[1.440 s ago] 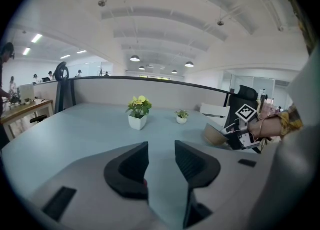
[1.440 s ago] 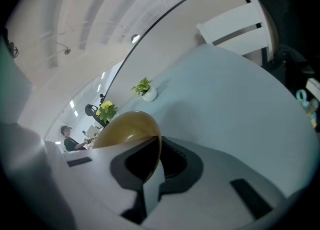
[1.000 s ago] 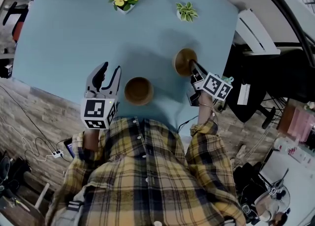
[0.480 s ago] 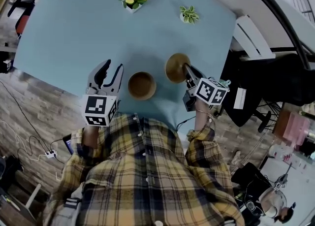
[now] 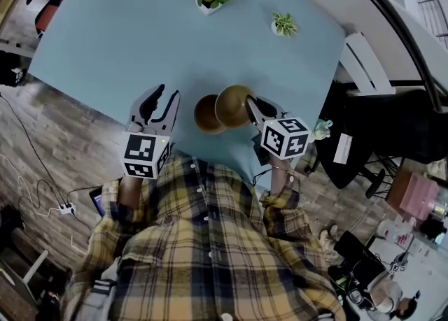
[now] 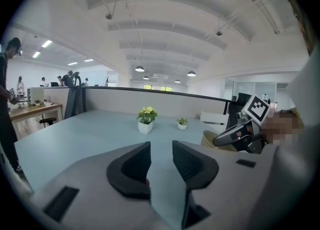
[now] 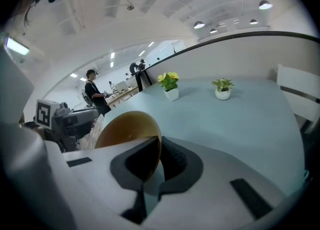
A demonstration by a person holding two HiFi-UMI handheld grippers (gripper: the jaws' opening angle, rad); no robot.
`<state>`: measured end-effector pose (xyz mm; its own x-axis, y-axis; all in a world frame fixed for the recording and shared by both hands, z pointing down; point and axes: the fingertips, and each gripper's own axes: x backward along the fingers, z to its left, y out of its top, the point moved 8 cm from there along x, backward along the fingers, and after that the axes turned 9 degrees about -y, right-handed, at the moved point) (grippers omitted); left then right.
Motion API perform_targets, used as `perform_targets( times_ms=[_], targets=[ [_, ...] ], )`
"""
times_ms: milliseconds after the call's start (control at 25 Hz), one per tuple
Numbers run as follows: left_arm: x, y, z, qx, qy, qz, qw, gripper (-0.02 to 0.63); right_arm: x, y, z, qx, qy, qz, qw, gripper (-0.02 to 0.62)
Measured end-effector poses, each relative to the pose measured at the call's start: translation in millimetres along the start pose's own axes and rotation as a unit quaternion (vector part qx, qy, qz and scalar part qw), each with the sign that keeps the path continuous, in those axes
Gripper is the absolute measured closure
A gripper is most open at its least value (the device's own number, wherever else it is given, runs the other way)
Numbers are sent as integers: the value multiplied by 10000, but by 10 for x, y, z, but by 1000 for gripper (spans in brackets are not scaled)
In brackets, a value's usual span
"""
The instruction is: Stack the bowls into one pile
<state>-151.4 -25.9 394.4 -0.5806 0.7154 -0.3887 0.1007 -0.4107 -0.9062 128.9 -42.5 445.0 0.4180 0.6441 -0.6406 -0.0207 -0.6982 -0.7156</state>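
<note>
One bowl [image 5: 231, 103] tilted, pinched in right tongs [image 7: 159, 160]

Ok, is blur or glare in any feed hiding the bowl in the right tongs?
Head view: sharp, evenly lit, table edges bowed by the lens, bowl plain. Right gripper view: heavy fisheye, dark corners, bowl slightly soft with a small glint inside, its rim clear between the right tongs. Left gripper view: same fisheye, mosaic patch at right, no glare.

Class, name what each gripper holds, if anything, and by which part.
Right gripper: a wooden bowl, pinched at its rim. Left gripper: nothing; its jaws have just been closing but stand apart and empty.
</note>
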Motion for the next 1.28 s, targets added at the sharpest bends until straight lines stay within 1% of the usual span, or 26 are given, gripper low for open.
perform_targets(
  times_ms=[160, 320, 560, 880, 1280],
  targets=[
    [94, -30, 11, 10, 58, -7, 10000, 500, -69, -35, 221, 491, 82, 86, 9987, 581],
    [156, -63, 22, 40, 119, 10, 9999, 517, -113, -74, 371, 942, 45, 156, 9954, 581],
    [186, -79, -1, 82, 151, 12, 9999, 545, -139, -177, 473, 1386, -29, 212, 9901, 581],
    [168, -109, -28, 126, 160, 35, 9998, 579, -221, -306, 484, 1623, -29, 323, 9862, 581],
    [249, -128, -48, 144, 337, 24, 9993, 615, -354, -383, 505, 1821, -100, 421, 9823, 581]
  ],
)
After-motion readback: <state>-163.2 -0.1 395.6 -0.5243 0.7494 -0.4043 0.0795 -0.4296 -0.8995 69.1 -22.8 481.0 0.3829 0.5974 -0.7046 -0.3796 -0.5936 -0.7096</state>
